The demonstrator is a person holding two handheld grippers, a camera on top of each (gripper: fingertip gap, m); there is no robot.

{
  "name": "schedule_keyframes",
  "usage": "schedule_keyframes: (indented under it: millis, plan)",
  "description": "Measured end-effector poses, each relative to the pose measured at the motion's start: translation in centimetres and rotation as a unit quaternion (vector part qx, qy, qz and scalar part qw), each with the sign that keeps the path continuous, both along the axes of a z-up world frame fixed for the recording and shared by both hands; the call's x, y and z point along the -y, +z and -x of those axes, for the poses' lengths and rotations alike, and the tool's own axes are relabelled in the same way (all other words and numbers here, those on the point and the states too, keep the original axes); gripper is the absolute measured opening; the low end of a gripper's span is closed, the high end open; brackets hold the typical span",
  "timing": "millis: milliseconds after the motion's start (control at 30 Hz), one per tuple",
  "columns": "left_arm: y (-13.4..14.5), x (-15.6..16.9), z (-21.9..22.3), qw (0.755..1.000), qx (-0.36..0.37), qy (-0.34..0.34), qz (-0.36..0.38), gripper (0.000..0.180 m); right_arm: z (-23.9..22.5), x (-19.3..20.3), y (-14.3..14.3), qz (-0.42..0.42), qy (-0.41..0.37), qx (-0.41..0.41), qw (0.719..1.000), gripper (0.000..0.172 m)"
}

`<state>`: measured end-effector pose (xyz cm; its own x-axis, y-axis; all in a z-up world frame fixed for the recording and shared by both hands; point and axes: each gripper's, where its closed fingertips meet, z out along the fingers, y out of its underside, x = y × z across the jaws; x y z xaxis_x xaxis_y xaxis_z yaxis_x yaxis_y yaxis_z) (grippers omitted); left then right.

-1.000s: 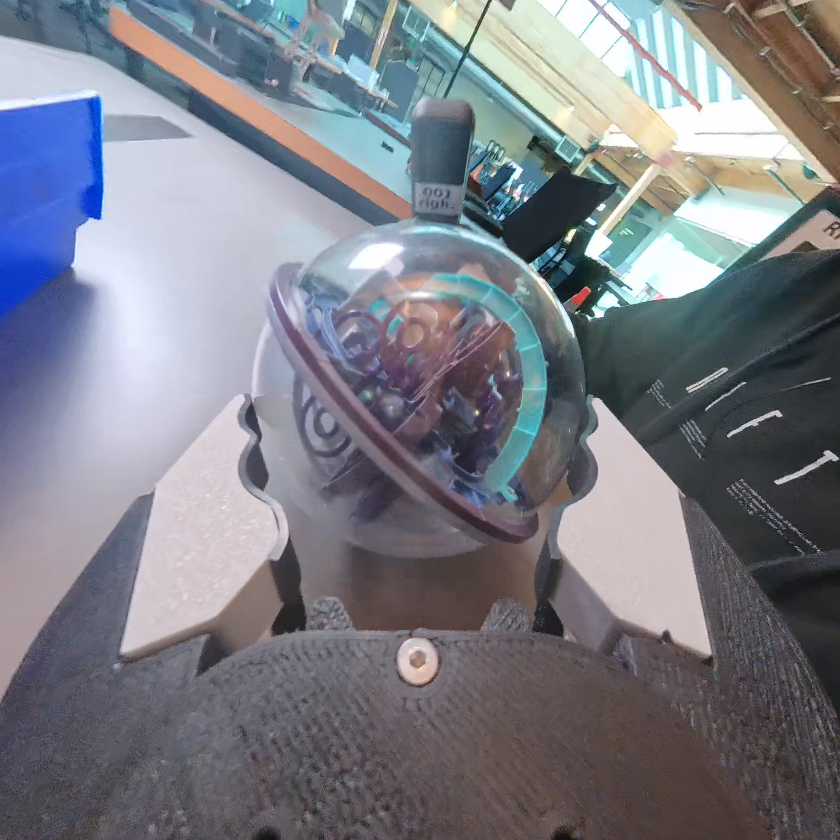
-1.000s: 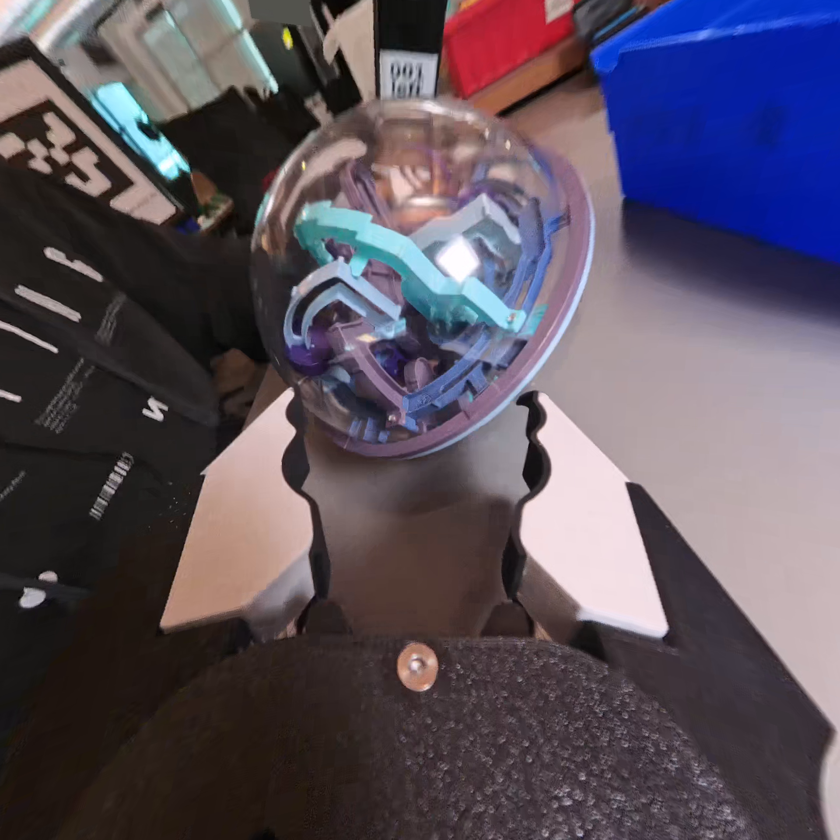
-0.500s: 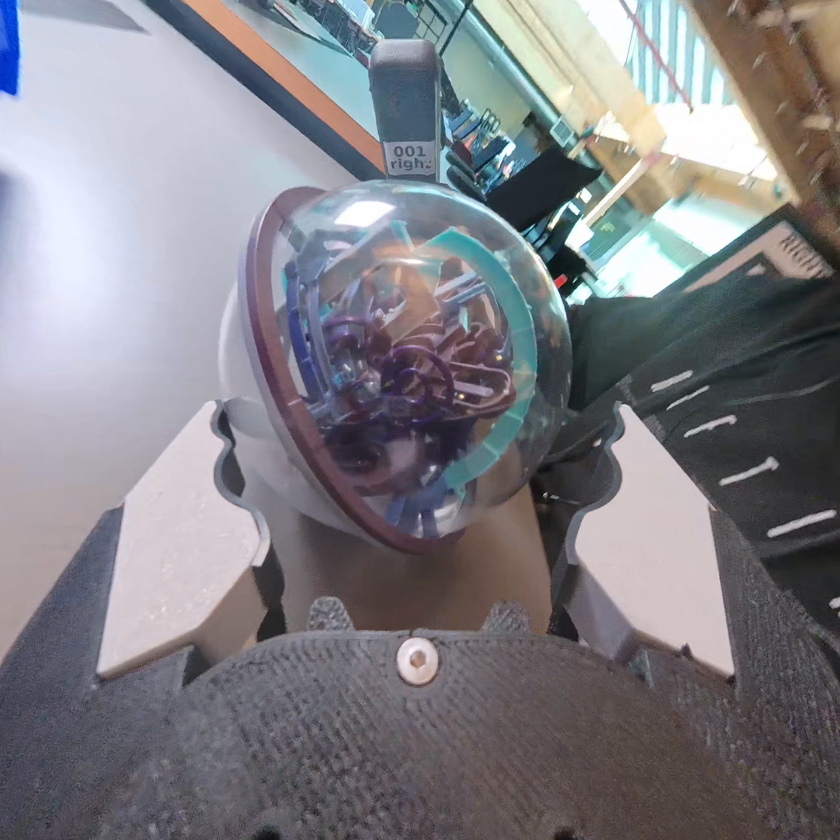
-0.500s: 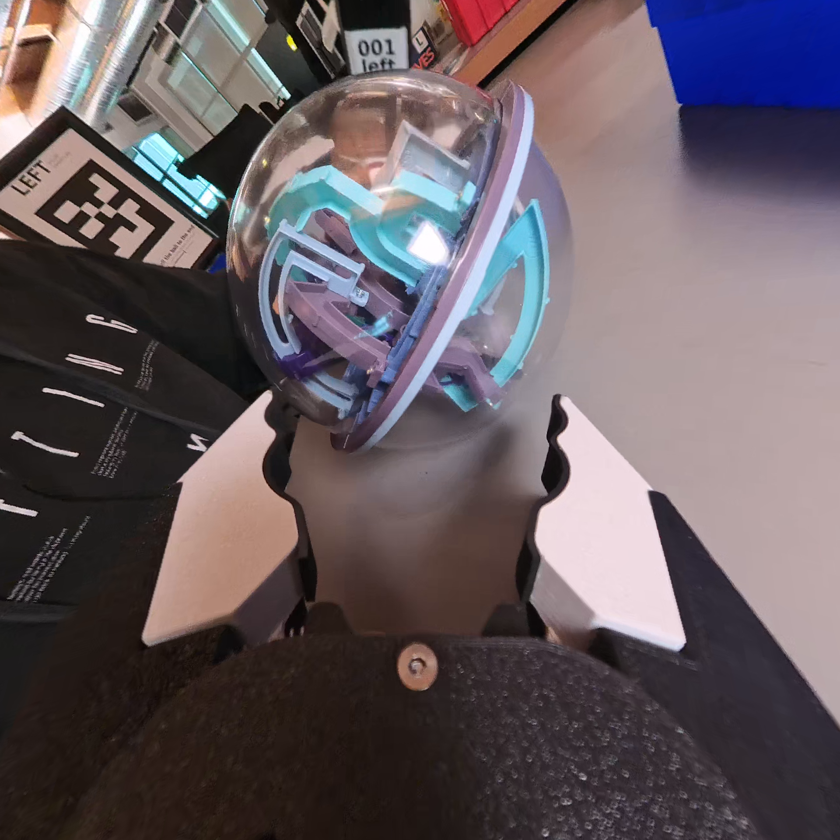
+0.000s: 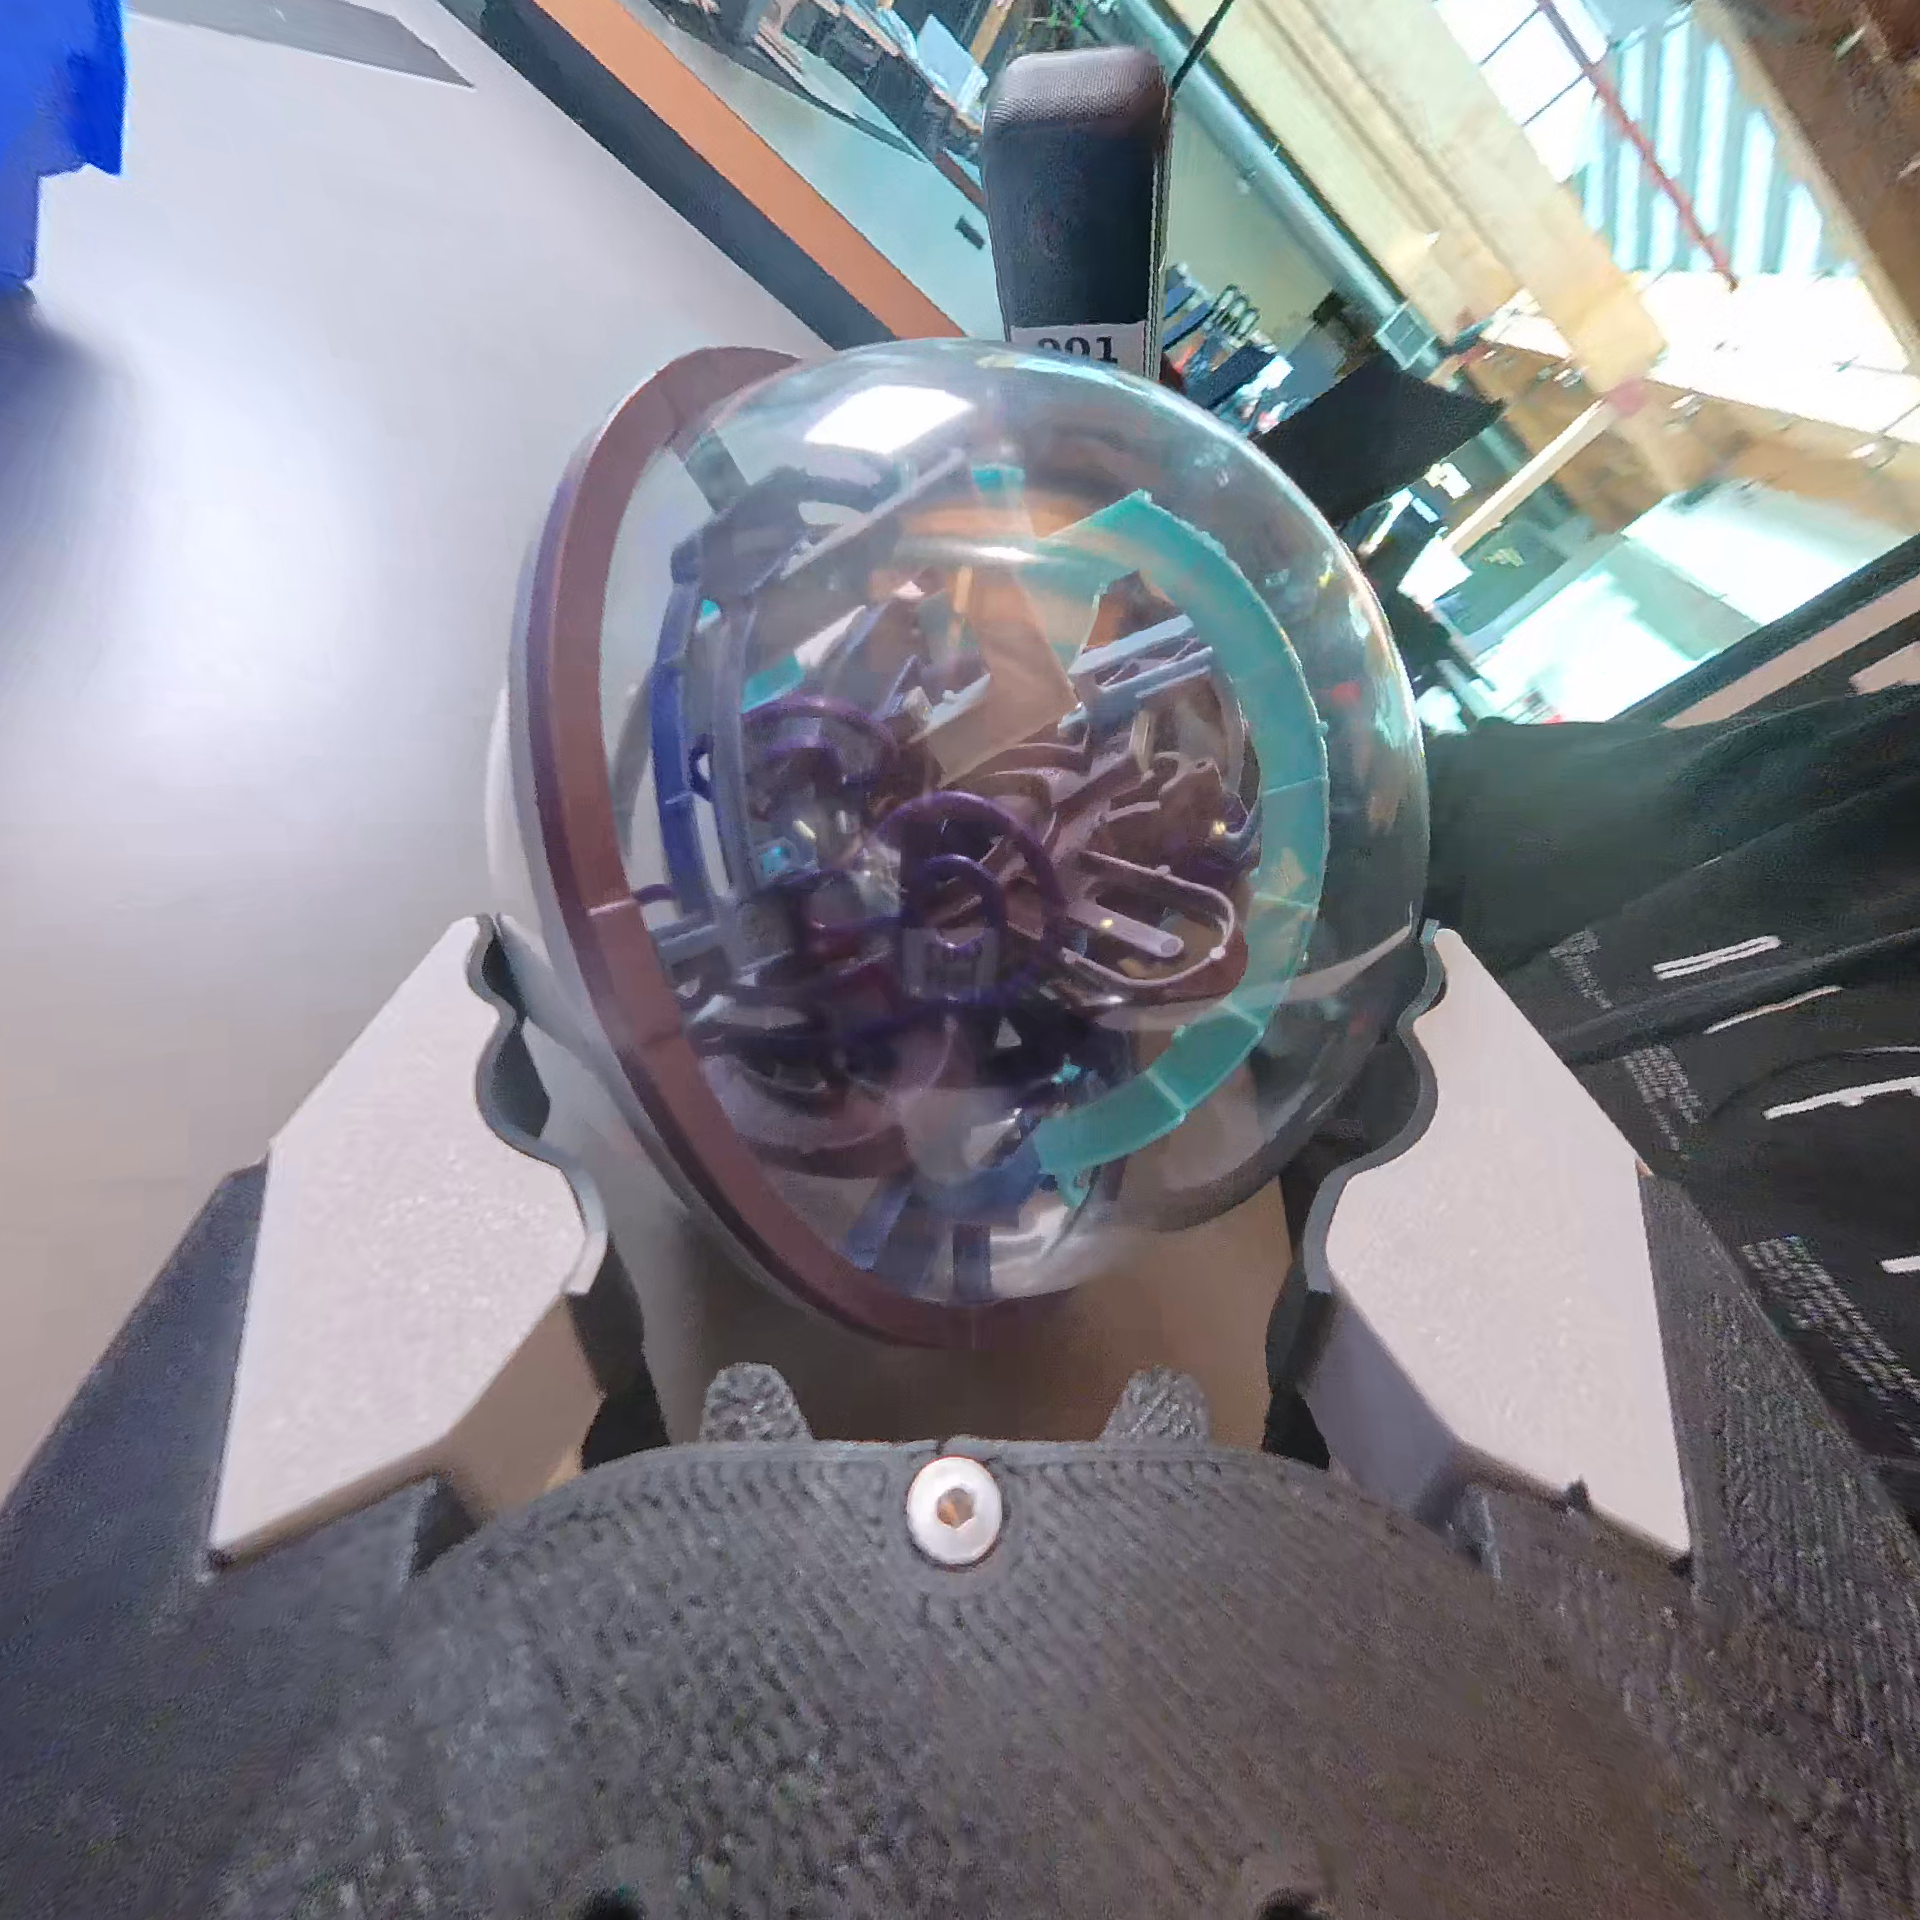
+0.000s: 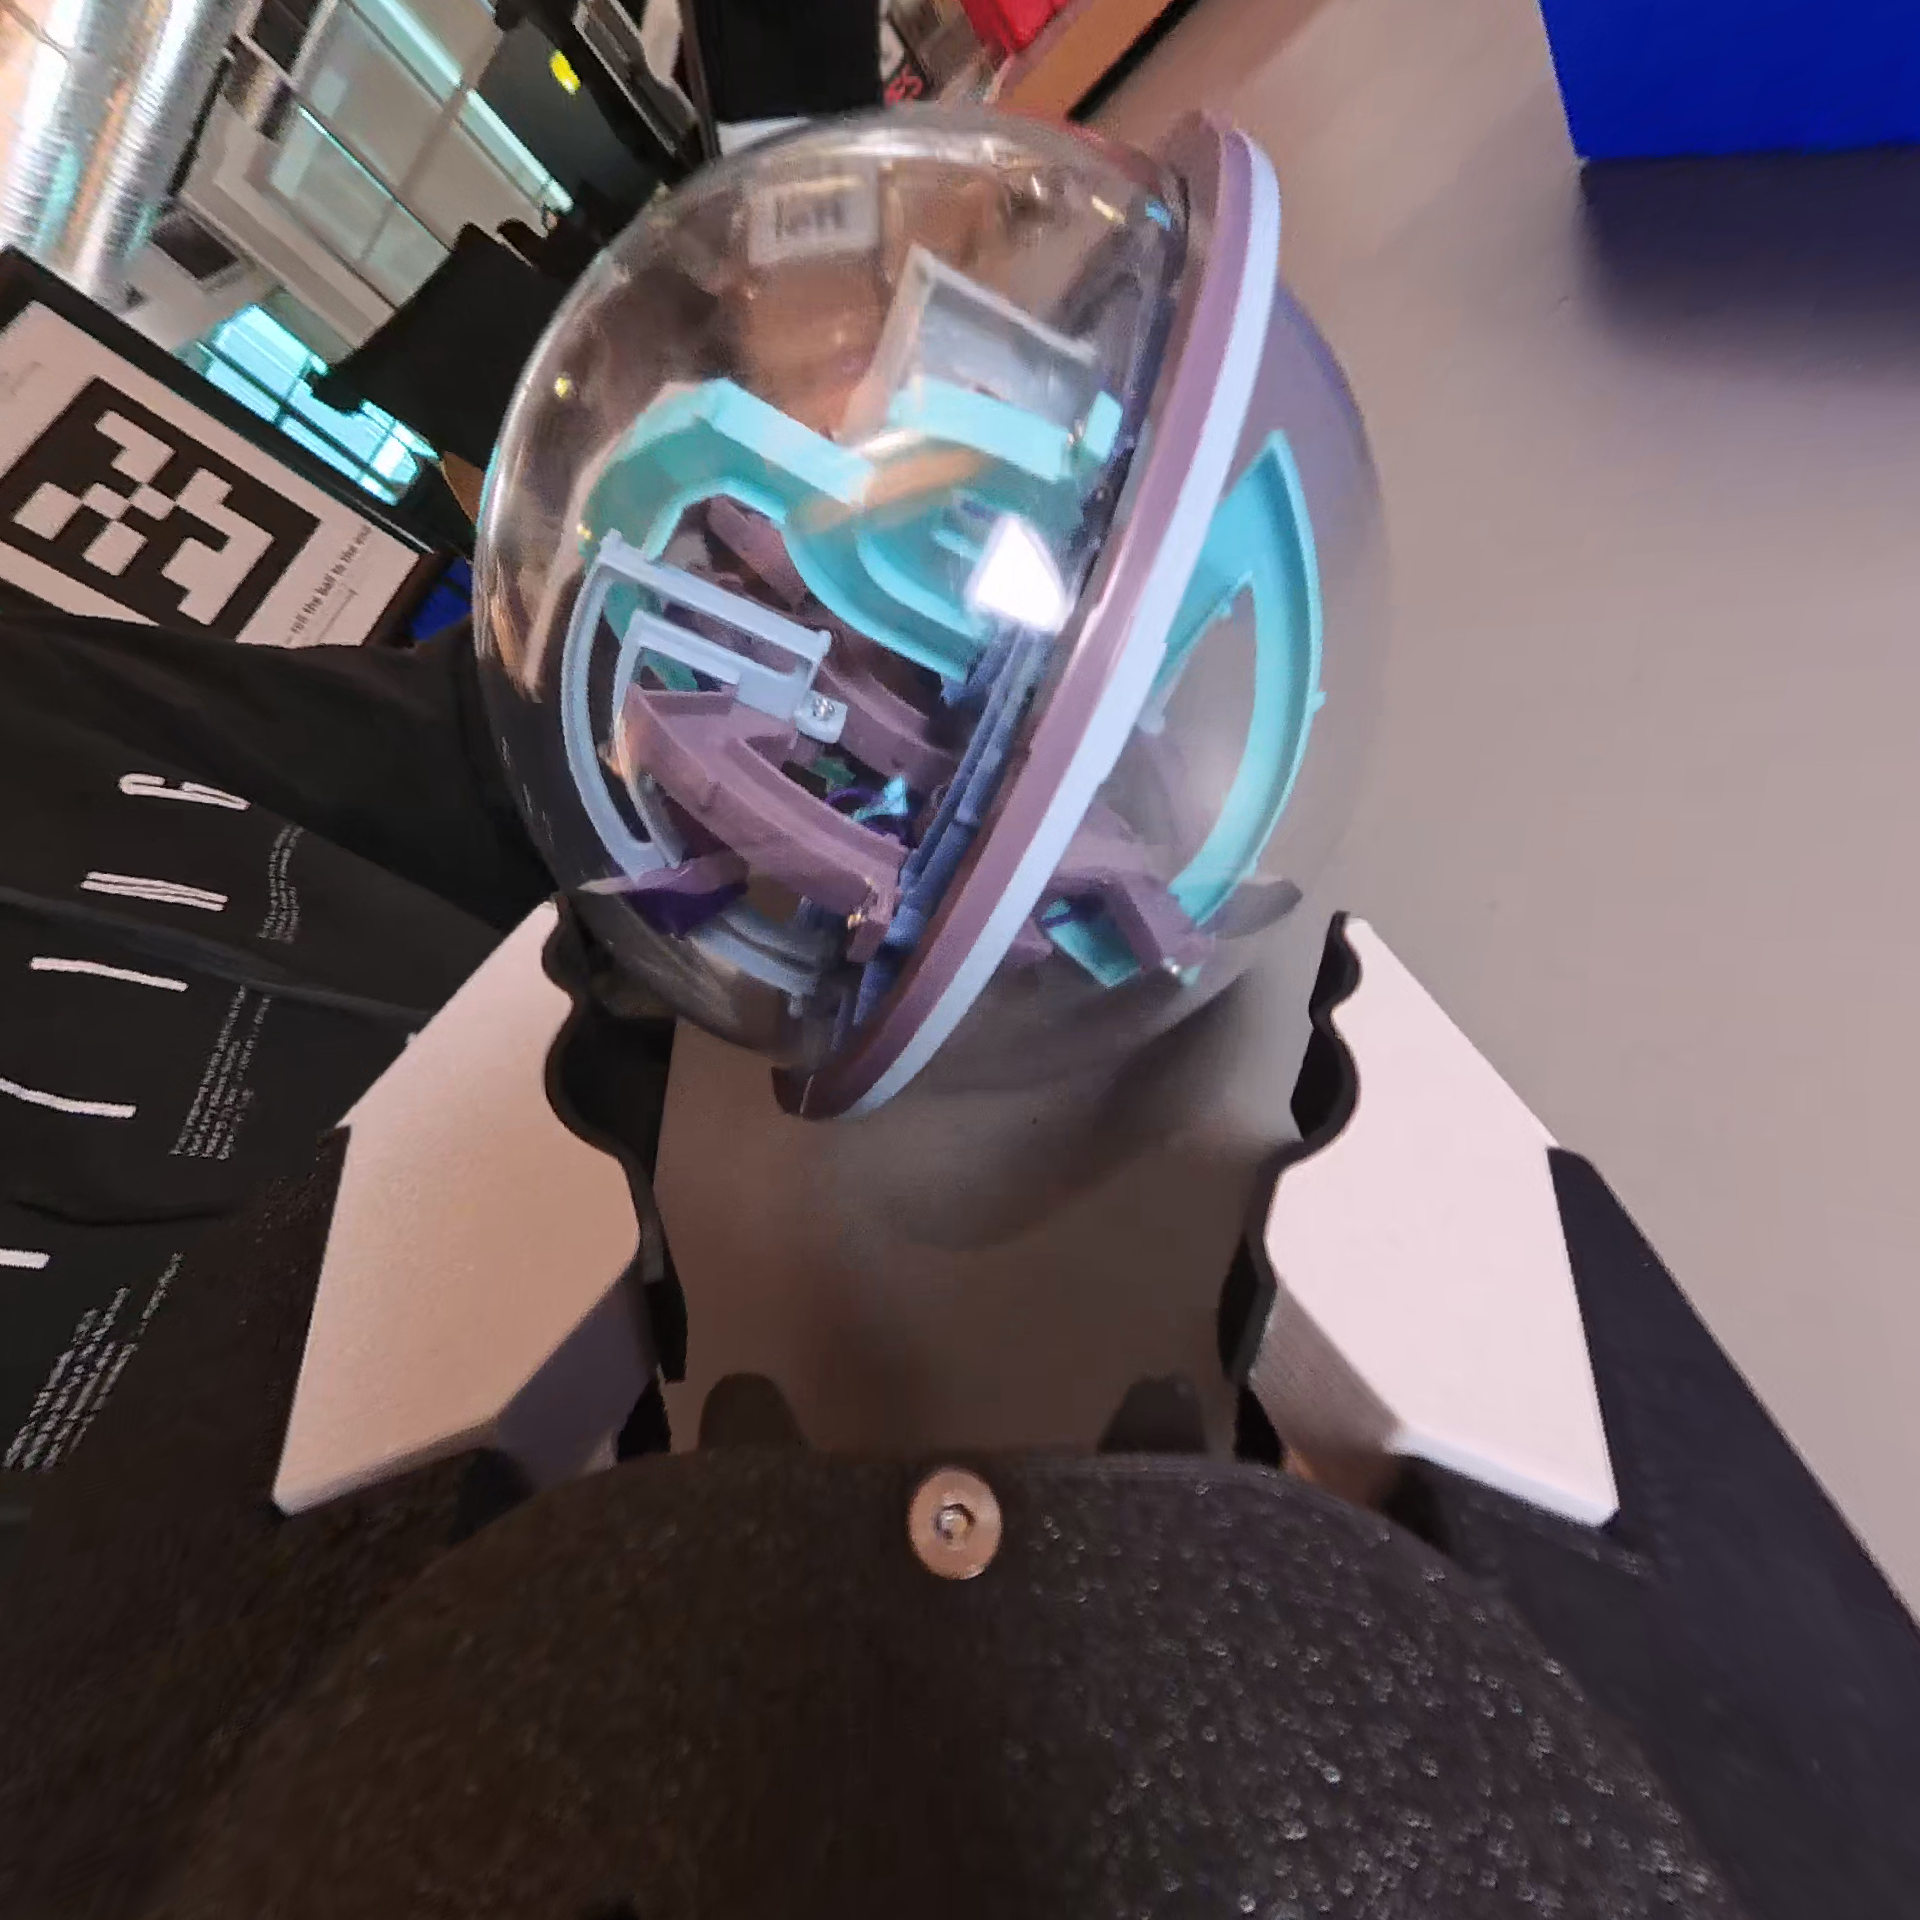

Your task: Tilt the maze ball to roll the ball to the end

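Observation:
The maze ball (image 5: 966,831) is a clear sphere with teal, purple and blue tracks and a dark ring around its middle. It fills the left wrist view, just over the grey table (image 5: 260,520). My left gripper (image 5: 956,956) is spread wide, and both fingertips (image 5: 494,966) press on the ball's sides. In the right wrist view the ball (image 6: 914,582) sits at my right gripper (image 6: 951,945). Its left fingertip (image 6: 566,961) touches the shell, and the right one stands slightly off it. The right gripper's black finger (image 5: 1070,208) rises behind the ball. I cannot make out the small ball inside.
A blue bin (image 6: 1745,73) stands at the table's far side and also shows in the left wrist view (image 5: 52,104). A person's black printed garment (image 6: 156,883) is close beside the ball. A black-and-white marker board (image 6: 135,499) stands behind it.
Both grippers' jaws have spread wider and the ball now sits deeper between the fingertips. The ball has turned, so its ring stands steeper than before.

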<state>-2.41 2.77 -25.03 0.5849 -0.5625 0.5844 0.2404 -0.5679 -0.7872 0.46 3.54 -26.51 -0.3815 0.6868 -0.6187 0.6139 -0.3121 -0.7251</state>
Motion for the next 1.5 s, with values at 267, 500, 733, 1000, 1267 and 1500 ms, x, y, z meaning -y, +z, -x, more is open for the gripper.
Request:
schedule_keyframes:
  millis: [267,500,733,1000,1267,1500]
  plan:
    - [0.1,-0.6,-0.3,0.995,-0.073,0.033,-0.052,0.158,1.6,0.9,0.0,-0.033,-0.009,-0.003,0.999,0.159]
    - [15.5,-2.8,1.8,0.941,-0.162,0.054,-0.291,0.157,4.6,-1.0,11.3,-0.138,0.013,-0.166,0.976,0.158]
    - [26.7,-3.3,1.3,0.865,-0.189,0.070,-0.460,0.157,4.6,-3.4,25.3,-0.236,-0.033,-0.355,0.904,0.158]
    - [27.2,-3.7,0.3,0.824,-0.204,0.053,-0.526,0.157,3.6,-4.2,26.2,-0.249,-0.023,-0.406,0.879,0.155]
    - [25.9,-3.8,-0.3,0.789,-0.240,0.049,-0.564,0.156,2.4,-4.4,26.2,-0.212,0.003,-0.423,0.881,0.150]
    - [25.3,-3.5,-1.6,0.752,-0.307,0.046,-0.581,0.155,0.8,-4.1,25.9,-0.288,0.008,-0.423,0.859,0.147]
